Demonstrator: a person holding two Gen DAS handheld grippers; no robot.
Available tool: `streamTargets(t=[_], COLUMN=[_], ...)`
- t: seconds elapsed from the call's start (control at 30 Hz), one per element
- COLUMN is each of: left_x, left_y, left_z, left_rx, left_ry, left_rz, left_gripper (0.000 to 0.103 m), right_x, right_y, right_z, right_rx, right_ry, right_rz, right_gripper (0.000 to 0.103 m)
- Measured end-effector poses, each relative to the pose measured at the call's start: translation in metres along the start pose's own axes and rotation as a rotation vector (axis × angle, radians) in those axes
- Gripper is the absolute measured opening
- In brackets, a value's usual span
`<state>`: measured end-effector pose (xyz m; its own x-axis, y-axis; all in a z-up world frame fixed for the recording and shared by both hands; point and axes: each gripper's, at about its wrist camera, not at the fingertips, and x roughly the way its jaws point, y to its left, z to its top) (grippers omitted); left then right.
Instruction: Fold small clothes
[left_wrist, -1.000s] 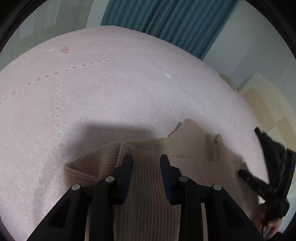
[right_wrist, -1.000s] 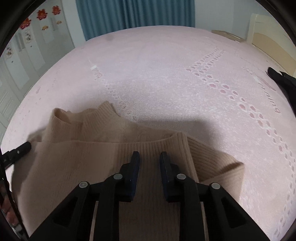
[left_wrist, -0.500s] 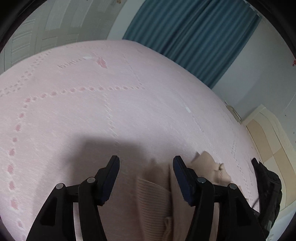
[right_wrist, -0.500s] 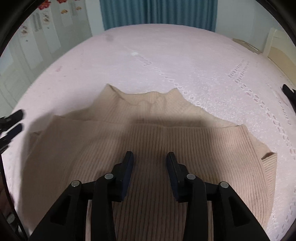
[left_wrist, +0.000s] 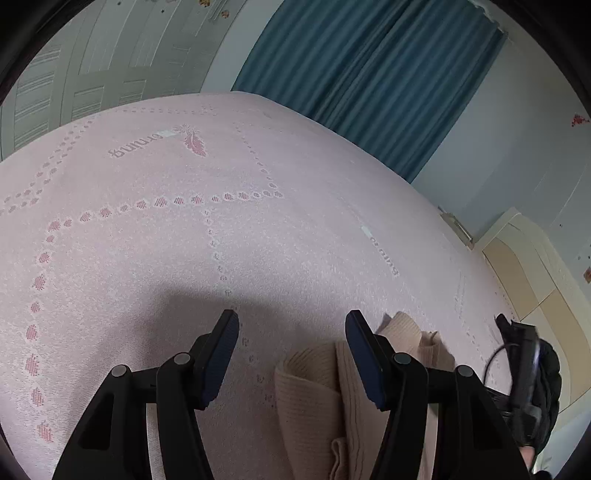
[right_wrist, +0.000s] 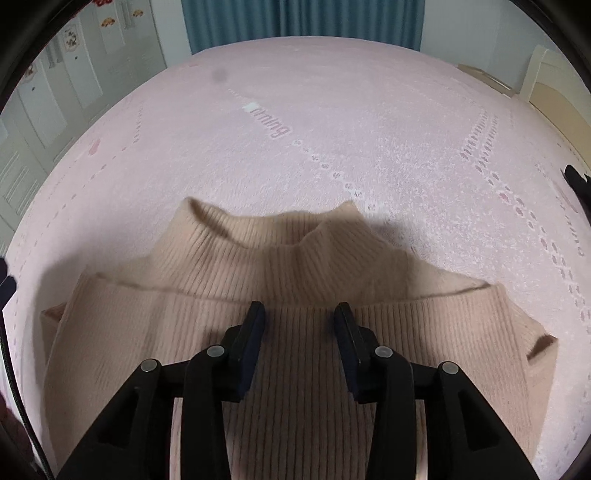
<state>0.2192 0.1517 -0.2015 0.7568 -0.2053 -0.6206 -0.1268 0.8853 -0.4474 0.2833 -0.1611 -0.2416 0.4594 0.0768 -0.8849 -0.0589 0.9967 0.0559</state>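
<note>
A beige ribbed knit sweater (right_wrist: 295, 280) lies folded on the pink bedspread (right_wrist: 332, 122), its high collar pointing away from me. My right gripper (right_wrist: 299, 314) is open and empty, hovering over the sweater's folded top layer. My left gripper (left_wrist: 291, 325) is wide open and empty, above the bedspread (left_wrist: 184, 236) at the sweater's left edge (left_wrist: 310, 398), which shows only as a folded strip between and under the fingers. The right gripper also shows in the left wrist view (left_wrist: 528, 373) at the far right.
Blue curtains (left_wrist: 362, 77) hang beyond the far side of the bed. White wardrobe doors (right_wrist: 48, 96) stand at the left. A cream headboard (left_wrist: 535, 273) is at the right. A dark object (right_wrist: 578, 181) lies at the bed's right edge.
Both grippers have opened and let go of the sweater, which now lies folded. The left gripper lifted and swung off to the sweater's left edge. The right gripper drew back over it.
</note>
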Motion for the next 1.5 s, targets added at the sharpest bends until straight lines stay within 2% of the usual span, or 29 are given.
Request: streamTargets(t=[0.07,0.2,0.43,0.7,0.9,1.03,1.17,1.27,1.33,1.5], left_x=[-0.002,-0.007,-0.01,-0.024,-0.047,-0.064,-0.083,-0.094,-0.098,-0.09], left_y=[0.0,0.003,0.009,0.006,0.013,0.009,0.006,0.003,0.006,0.008], left_z=[-0.003,-0.009,-0.015,-0.039,-0.063,-0.078,-0.101,-0.121,-0.13,-0.149], left_rx=[0.006,0.009,-0.01,0.072,0.062,0.093,0.083,0.091,0.066,-0.02], left_ry=[0.006,0.012,0.012,0.027,0.072,0.103,0.157,0.191,0.215,0.297], left_rz=[-0.005,-0.017,-0.02,0.03,-0.017,-0.038,-0.089,-0.092,-0.107,-0.169], left_gripper=[0.059,0.059,0.06,0.06,0.06,0.06,0.06,0.06,0.06,0.059], right_x=[-0.013,-0.036,-0.065,-0.086,-0.093,-0.098,-0.104,-0.114,-0.122,-0.151], right_y=[0.004,0.012,0.014,0.02,0.023,0.021,0.014,0.004,-0.002,-0.036], right_z=[-0.014,-0.043,-0.083,-0.128,-0.164,-0.176,-0.184,-0.184,-0.184,-0.178], right_rx=[-0.031,-0.092,-0.092,-0.106,-0.107,-0.105,-0.085,-0.039,-0.029,0.012], right_ry=[0.008,-0.02,-0.006,-0.02,-0.019,-0.024,-0.017,-0.025,-0.036,-0.123], right_rz=[0.015,-0.023,-0.033,-0.072,-0.073,-0.071,-0.038,-0.004,0.007,-0.042], right_gripper=[0.039,0.039,0.039,0.039,0.039,0.039,0.039,0.039,0.039,0.039])
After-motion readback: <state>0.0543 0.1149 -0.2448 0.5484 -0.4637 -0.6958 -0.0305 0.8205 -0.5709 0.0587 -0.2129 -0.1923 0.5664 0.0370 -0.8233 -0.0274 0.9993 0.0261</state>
